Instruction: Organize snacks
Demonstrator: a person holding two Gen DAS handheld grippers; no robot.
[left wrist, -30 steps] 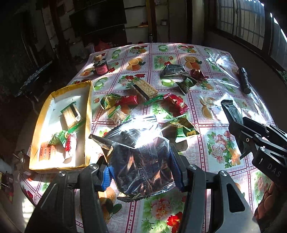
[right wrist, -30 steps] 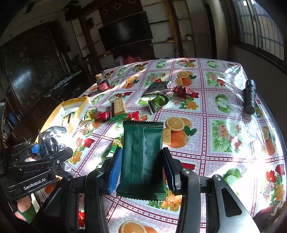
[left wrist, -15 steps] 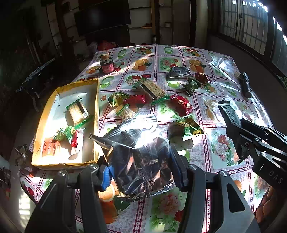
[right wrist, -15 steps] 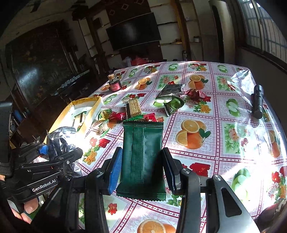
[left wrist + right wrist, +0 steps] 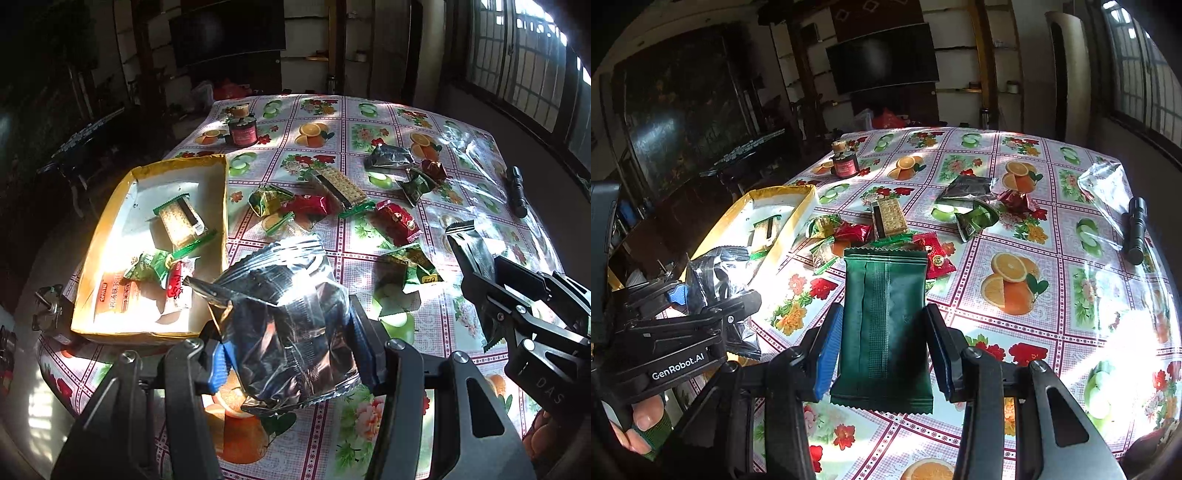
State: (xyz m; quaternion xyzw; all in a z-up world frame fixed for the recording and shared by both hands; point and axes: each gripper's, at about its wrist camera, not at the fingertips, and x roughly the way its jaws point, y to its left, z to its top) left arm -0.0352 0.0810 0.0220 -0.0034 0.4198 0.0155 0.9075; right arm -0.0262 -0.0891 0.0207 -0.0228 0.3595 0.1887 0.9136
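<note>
My left gripper (image 5: pixel 291 350) is shut on a shiny silver snack bag (image 5: pixel 288 317), held above the table's near edge, just right of the yellow box (image 5: pixel 221 192). The box holds a cracker pack (image 5: pixel 179 221) and several small packets. My right gripper (image 5: pixel 886 343) is shut on a dark green snack pack (image 5: pixel 886 325), held upright over the flowered tablecloth. In the left wrist view the right gripper (image 5: pixel 491 295) shows at the right with that pack. Loose snacks lie mid-table: a cracker pack (image 5: pixel 341 184), red packets (image 5: pixel 397 221) and green packets (image 5: pixel 421 271).
A small red jar (image 5: pixel 242 131) stands at the far left of the table. A black torch (image 5: pixel 517 186) lies near the right edge beside clear plastic wrap (image 5: pixel 1104 188). A dark foil bag (image 5: pixel 388 157) lies beyond the snacks. A hand (image 5: pixel 642 424) grips the left tool.
Both grippers have drifted sideways with their snacks still held; the yellow box and loose snacks now sit further right in both views. Grips are unchanged.
</note>
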